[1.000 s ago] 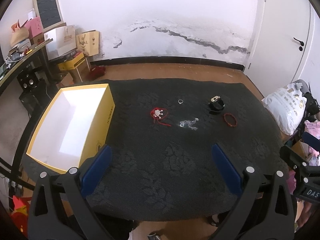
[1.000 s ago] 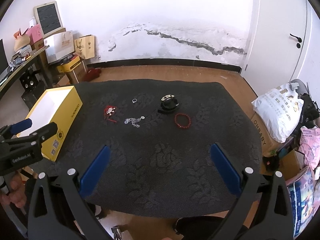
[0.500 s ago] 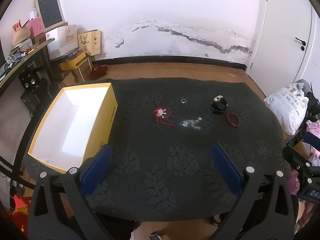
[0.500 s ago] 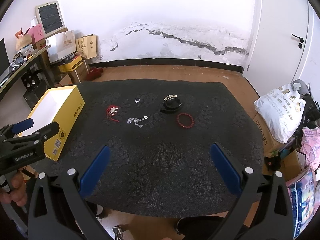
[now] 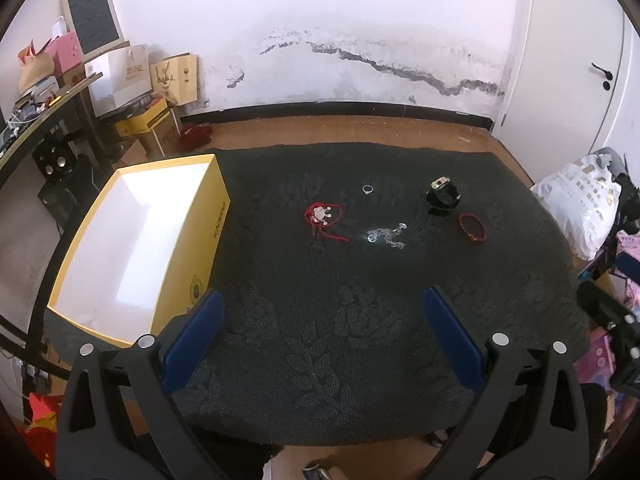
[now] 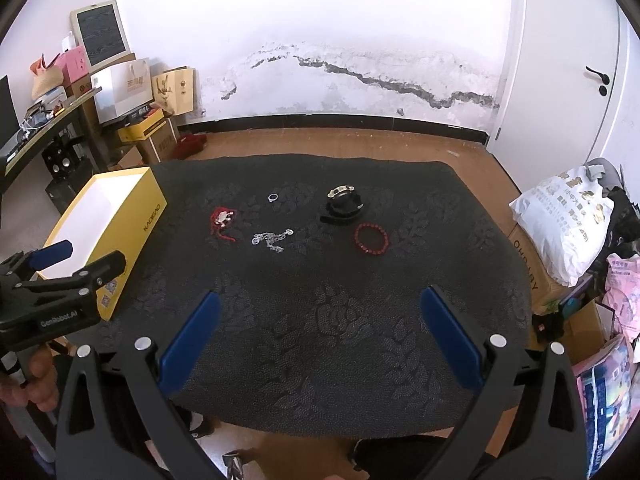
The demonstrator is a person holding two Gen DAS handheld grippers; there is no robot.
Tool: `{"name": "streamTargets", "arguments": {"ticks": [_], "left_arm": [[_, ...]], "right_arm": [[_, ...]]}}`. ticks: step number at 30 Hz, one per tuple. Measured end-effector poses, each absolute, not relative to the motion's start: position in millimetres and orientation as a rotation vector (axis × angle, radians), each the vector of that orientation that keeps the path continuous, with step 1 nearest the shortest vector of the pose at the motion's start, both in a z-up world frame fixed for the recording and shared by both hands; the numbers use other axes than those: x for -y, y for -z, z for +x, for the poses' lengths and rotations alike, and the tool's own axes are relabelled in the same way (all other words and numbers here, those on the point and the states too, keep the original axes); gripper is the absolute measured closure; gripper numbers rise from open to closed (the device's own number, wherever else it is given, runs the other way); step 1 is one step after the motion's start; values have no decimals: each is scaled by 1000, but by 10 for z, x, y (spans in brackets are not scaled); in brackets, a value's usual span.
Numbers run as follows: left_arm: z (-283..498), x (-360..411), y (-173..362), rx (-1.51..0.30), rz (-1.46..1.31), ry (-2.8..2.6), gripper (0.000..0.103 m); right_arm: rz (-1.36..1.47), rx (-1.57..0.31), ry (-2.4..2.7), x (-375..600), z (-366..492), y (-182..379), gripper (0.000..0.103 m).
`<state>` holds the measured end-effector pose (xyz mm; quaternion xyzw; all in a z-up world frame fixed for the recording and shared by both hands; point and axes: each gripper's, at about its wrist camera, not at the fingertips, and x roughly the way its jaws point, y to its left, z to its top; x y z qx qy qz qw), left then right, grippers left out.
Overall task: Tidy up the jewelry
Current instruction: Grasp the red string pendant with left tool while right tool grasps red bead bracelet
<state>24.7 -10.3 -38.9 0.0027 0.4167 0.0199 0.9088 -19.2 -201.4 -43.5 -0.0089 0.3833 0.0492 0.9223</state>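
Your left gripper point(image 5: 322, 332) had a matte black frame with two blue fingers point(image 5: 192, 340), flat slabs with rounded tips. Each black arm carried a pair of round silver screws point(image 5: 146, 341) near its top and a long triangular cut-out lower down. Your right gripper point(image 6: 318, 330) was built the same way: black arms, blue pads point(image 6: 450, 336), silver screw heads point(image 6: 497, 340). In the right wrist view, the left gripper's side showed white lettering reading GenRobot.AI, and the bare skin of your left hand point(image 6: 28, 384) wrapped its handle.
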Motion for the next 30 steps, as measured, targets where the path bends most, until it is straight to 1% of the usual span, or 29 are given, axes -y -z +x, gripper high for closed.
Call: {"name": "streamTargets", "arguments": {"ticks": [7, 10, 13, 18, 27, 30], "left_arm": [[627, 86, 797, -884, -29, -40, 6], [857, 57, 1039, -899, -43, -52, 6], [1208, 15, 1382, -951, -65, -56, 6], [1720, -16, 1770, -964, -28, -62, 6], [2439, -25, 2317, -986, 4, -76, 6], [2531, -31, 2341, -945, -11, -83, 5]], "right_arm": [[-52, -774, -103, 2042, 119, 705, 6], [-44, -807, -106, 2083, 396, 947, 6], [-15, -837, -108, 2147, 694, 1216, 6], [2, -870, -96, 2222, 1196, 1646, 6], [-43, -926, -56, 2313, 1921, 2276, 6], [5, -966, -48, 2416, 2101, 2421, 6]]}}
